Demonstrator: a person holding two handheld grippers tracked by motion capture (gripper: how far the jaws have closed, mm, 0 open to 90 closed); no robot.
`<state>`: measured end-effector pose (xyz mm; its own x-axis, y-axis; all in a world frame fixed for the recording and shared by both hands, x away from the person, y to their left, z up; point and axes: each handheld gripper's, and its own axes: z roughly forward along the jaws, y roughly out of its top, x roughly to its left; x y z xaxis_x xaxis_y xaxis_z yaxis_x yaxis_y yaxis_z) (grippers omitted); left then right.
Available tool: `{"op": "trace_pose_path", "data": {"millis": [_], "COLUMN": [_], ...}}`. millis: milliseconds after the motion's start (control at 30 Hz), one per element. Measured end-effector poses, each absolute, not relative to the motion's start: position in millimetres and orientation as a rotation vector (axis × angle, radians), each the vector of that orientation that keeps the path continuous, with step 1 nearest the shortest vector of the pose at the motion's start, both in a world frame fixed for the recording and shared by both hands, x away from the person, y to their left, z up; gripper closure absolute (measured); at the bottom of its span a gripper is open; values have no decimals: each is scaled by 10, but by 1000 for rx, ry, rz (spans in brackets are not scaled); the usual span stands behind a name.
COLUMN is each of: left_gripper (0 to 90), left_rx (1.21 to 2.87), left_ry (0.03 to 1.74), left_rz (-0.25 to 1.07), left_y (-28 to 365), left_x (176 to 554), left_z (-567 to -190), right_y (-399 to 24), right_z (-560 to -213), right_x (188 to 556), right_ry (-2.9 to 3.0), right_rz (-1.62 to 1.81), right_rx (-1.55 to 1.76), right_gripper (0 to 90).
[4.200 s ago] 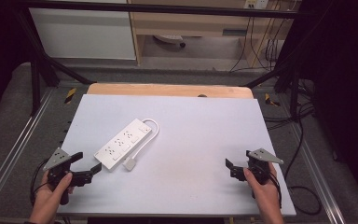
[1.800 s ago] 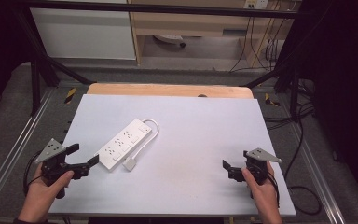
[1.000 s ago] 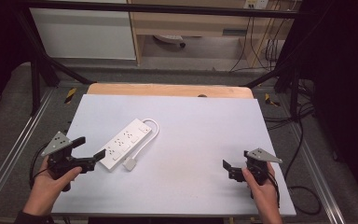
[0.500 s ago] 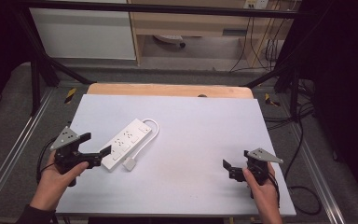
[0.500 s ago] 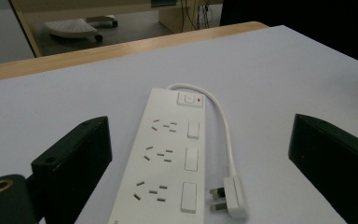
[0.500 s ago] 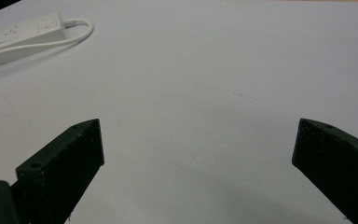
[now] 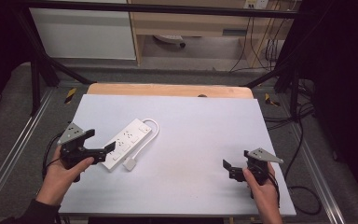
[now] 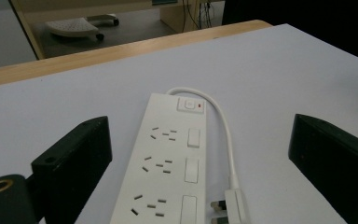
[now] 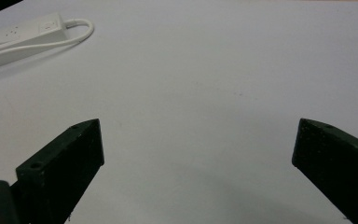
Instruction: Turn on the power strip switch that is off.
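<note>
White power strip (image 7: 125, 143) lies flat on the white table (image 7: 200, 121), left-of-centre, running diagonally: near end toward the left edge, switch end w/ red indicator (image 8: 199, 106) pointing far-right. Its short cord (image 7: 150, 134) loops off the far end and comes back along the right side to the plug (image 7: 130, 164), which lies on the table just beside the strip's near end, pins visible in the left gripper view.

Left gripper (image 7: 106, 151) sits at the strip's near end, jaws spread wide; in its own view they straddle the strip w/ room on both sides, neither touching it yet. Looks like an approach to grasp the strip body.

To do it well, probably: keep the strip centred betw. the jaws, come down low so the pads meet the long side walls, not the top face w/ the sockets. Watch the right-hand jaw – cord and plug lie on that side, so closing could catch the cord or nudge the plug. Grip a bit further along than the very end so it doesn't pivot or slide on the smooth sheet.

Right gripper (image 7: 227, 168) is well apart at the near right of the table, jaws also spread, nothing betw. them, over bare sheet.
</note>
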<state>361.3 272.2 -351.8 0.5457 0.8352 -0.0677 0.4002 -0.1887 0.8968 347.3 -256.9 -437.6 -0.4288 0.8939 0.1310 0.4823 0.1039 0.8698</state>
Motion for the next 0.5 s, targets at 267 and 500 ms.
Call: {"op": "trace_pose_path", "data": {"millis": [267,500], "left_gripper": [62,66], "left_rx": [1809,1827], "left_ry": [1023,1017], "left_rz": [547,546], "left_y": [2670,2582], "left_x": [3660,3727], "left_z": [-3512,-3506], "right_y": [-2568,-2568], "right_z": [-4376,-4378], "right_x": [3472,3473], "right_ry": [1959,1960], "right_rz": [1277,1276], "right_rx": [1337,1339], "right_gripper": [26,26]}}
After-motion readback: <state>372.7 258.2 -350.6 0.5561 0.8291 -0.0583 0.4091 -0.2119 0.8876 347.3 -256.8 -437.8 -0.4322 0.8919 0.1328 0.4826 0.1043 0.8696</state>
